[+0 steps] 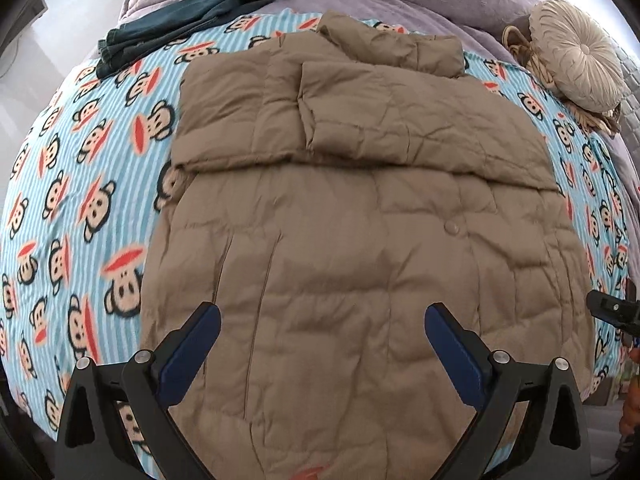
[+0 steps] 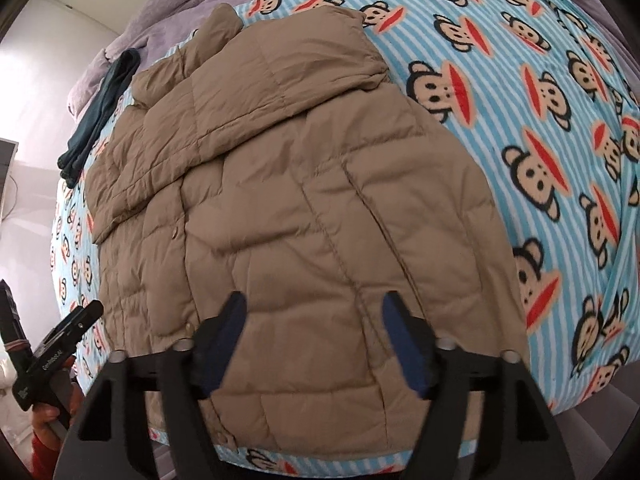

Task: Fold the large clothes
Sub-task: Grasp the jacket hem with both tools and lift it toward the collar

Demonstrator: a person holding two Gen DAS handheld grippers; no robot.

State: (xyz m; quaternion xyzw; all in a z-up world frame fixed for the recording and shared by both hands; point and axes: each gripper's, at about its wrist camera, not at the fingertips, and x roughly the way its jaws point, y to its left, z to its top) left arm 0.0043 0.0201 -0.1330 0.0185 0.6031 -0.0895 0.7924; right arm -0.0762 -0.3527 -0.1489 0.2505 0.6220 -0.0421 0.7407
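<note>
Both tongs, left gripper [image 1: 322, 322] and right gripper [image 2: 314, 312], hang wide and empty over one tan quilted puffer jacket [image 1: 360, 220], spread on one blue-striped monkey-print blanket [image 1: 80, 168]; one dark green garment [image 1: 188, 20] lies beyond.

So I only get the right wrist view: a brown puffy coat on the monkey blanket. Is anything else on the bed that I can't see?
Observer: Yes. A round pleated cream cushion sits at the bed's far right edge, past the coat.
Operator: And is the left gripper holding the coat? I only see its side.
Observer: No. Its fingers are spread wide above the coat, with nothing between them.
</note>
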